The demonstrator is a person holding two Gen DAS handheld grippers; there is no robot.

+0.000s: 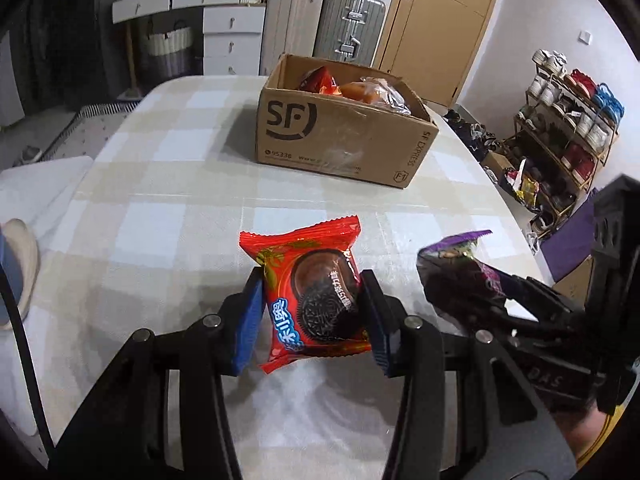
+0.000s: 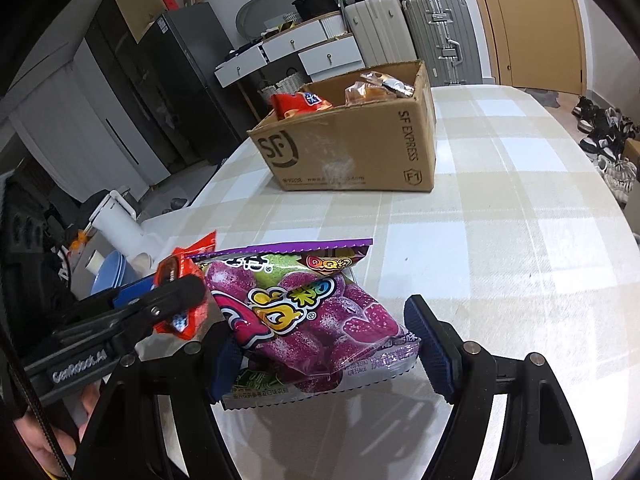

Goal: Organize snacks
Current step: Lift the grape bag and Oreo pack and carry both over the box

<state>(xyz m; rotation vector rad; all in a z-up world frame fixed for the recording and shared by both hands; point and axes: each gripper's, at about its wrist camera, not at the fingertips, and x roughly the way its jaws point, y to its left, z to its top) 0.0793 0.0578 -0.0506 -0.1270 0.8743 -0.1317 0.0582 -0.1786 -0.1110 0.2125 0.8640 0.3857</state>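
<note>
My left gripper (image 1: 314,312) is shut on a red Oreo packet (image 1: 312,296), held above the checked table. My right gripper (image 2: 326,344) is shut on a purple grape gummy bag (image 2: 308,312), also above the table. The purple bag (image 1: 460,276) and right gripper show at the right of the left wrist view. The red packet (image 2: 188,276) and left gripper show at the left of the right wrist view. An open SF cardboard box (image 1: 340,136) stands further back on the table, also in the right wrist view (image 2: 352,148), with several snack packets inside.
The table (image 1: 160,184) has a beige and white checked cloth. A shoe rack (image 1: 568,132) stands to the right. Suitcases (image 2: 436,36) and white drawers (image 2: 304,48) stand behind the table. A blue bowl and white jug (image 2: 116,232) sit left of the table.
</note>
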